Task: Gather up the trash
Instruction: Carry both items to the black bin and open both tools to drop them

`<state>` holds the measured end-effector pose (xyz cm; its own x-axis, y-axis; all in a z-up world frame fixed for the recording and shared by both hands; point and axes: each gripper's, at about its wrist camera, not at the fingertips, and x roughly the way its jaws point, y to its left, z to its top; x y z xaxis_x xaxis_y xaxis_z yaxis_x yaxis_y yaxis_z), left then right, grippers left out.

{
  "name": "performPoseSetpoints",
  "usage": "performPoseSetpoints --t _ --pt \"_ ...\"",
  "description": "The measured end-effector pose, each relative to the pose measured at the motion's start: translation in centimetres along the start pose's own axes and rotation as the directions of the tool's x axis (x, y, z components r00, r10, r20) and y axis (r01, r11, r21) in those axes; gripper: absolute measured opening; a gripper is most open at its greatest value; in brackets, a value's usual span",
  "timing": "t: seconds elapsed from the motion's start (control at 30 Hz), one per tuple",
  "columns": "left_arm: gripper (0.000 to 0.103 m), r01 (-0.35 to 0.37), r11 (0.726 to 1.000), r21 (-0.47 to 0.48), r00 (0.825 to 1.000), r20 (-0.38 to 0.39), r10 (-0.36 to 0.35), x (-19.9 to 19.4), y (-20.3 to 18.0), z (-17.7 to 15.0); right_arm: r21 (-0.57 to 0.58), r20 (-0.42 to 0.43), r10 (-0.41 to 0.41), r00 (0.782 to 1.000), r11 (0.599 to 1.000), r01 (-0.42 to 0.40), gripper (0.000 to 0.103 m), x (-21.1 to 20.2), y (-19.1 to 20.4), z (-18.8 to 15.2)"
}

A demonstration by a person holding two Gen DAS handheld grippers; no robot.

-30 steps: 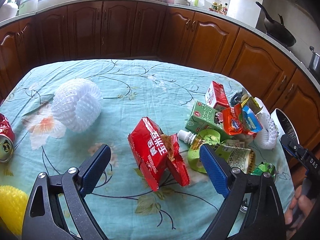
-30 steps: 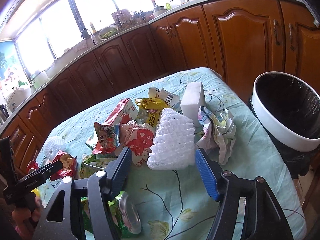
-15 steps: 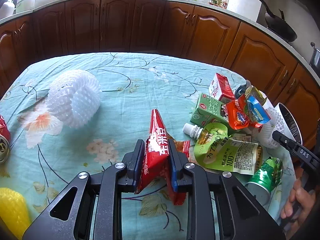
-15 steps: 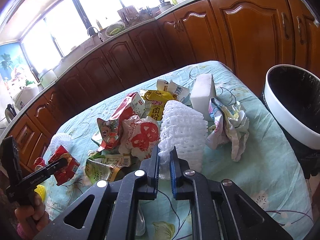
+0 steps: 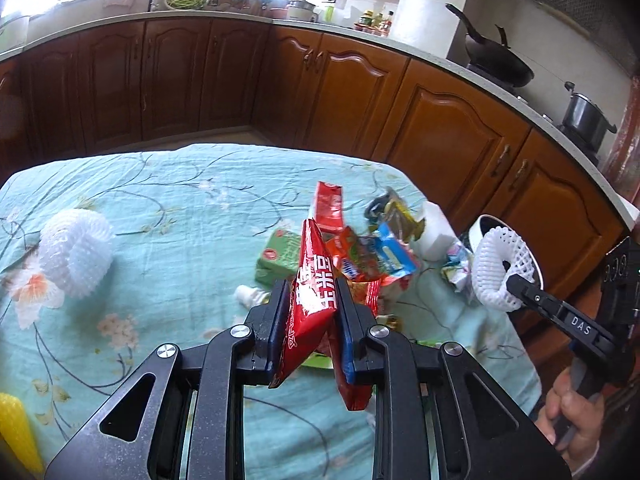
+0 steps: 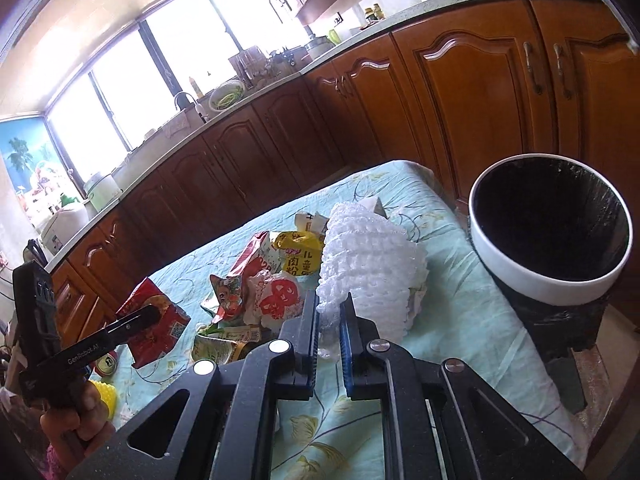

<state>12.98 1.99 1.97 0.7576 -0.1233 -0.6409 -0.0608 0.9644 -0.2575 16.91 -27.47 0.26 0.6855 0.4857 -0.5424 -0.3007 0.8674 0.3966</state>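
1. My left gripper (image 5: 311, 300) is clamped on the red snack bag (image 5: 310, 276); its blue pads press both faces and the bag stands on edge between them, clear of the cloth, its lower end hanging below the jaws
2. Its jaws have just been closing, with the bag between them
3. My right gripper (image 6: 329, 320) is pinched on the edge of the white foam net (image 6: 368, 264); the jaws are nearly together with only a thin bit of mesh between the pads, and they too have just been closing
4. In the left view that net (image 5: 500, 264) hangs as a ring off the right gripper's tip (image 5: 516, 286), out past the table's edge in front of the bin's rim
5. The bin (image 6: 520, 276), white-rimmed with a black liner, stands just beside the table (image 6: 460, 308) on my right, mouth open
6. The rest of the trash lies on the teal floral cloth: a green carton (image 5: 276, 258), an orange and blue wrapper (image 5: 376, 256), a red carton (image 5: 330, 206), a white block (image 5: 436, 232)
7. A second foam net (image 5: 74, 256) sits well apart at the left, and a yellow net (image 5: 16, 436) at the near left corner
8. From the right view I see a can (image 6: 106, 364) beneath the left gripper, and a green pouch (image 6: 224, 344) near my fingers
9. A hand (image 5: 572, 412) grips the right handle
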Motion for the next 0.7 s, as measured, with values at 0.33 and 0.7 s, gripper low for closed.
performPoseSetpoints --t 0.33,0.7 --pt "0.021 0.131 0.984 0.122 0.991 -0.027 -0.129 2.1 -8.6 1.6 0.053 0.048 -0.084 0.995 0.995 0.081 0.009 -2.9 -5.2 1.8" --pt "0.021 0.234 0.943 0.237 0.971 -0.113 -0.213 6.3 -18.3 2.6 0.094 0.031 -0.169 0.985 0.982 0.166 0.010 -3.6 -12.3 5.1"
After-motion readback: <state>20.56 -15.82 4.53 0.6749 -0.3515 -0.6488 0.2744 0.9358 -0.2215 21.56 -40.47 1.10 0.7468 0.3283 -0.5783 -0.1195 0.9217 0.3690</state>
